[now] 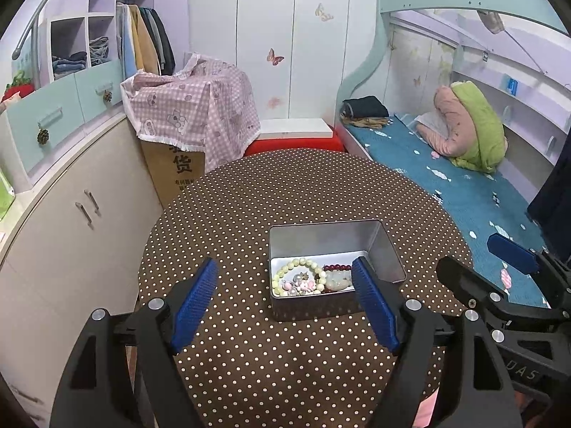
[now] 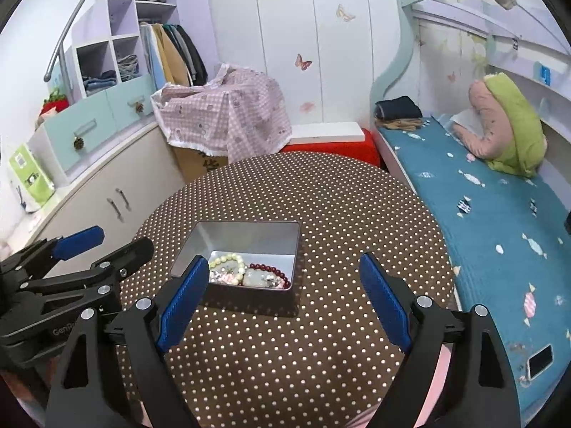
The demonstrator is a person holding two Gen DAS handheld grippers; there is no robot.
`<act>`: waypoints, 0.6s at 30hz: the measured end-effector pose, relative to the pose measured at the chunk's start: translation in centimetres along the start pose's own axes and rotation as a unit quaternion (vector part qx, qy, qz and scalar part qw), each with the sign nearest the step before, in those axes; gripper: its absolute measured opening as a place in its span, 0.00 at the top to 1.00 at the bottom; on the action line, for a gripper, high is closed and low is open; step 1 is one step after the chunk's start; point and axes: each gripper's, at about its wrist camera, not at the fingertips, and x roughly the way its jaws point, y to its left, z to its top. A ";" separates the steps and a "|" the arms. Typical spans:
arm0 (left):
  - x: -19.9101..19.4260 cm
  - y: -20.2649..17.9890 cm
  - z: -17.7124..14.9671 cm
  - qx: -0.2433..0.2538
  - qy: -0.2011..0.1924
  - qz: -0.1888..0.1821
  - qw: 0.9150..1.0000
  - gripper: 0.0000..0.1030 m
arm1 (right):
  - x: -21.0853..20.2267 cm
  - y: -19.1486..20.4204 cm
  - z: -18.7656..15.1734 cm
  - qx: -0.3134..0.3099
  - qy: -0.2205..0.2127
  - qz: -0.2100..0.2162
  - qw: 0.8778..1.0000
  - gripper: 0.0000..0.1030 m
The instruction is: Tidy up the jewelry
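From the left wrist, my left gripper (image 1: 285,274) hovers with jaws spread and empty, the metal tin (image 1: 332,271) of beaded bracelets (image 1: 299,276) just ahead between them; its thin rigid wall could snag my right pad and slide on the dotted cloth surface (image 1: 285,185). From the right wrist, my right gripper (image 2: 283,271) is likewise released, the tin (image 2: 242,246) ahead toward its left jaw, and I judge the smooth round beads (image 2: 228,262) tangled enough to lift together.
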 end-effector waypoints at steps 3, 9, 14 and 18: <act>0.1 0.0 0.0 0.001 0.002 0.000 1.000 0.27 | 0.1 0.0 0.0 0.000 0.000 -0.001 1.000 0.19; 0.2 0.0 -0.1 0.001 0.003 0.000 1.000 0.27 | 0.1 -0.1 0.1 0.000 0.001 -0.001 1.000 0.19; 0.4 0.0 -0.1 0.002 0.005 0.003 1.000 0.27 | 0.2 -0.2 0.0 0.000 0.002 -0.001 1.000 0.19; 0.4 0.0 0.0 0.002 0.005 0.003 1.000 0.27 | 0.3 -0.2 -0.1 0.003 0.003 0.000 1.000 0.19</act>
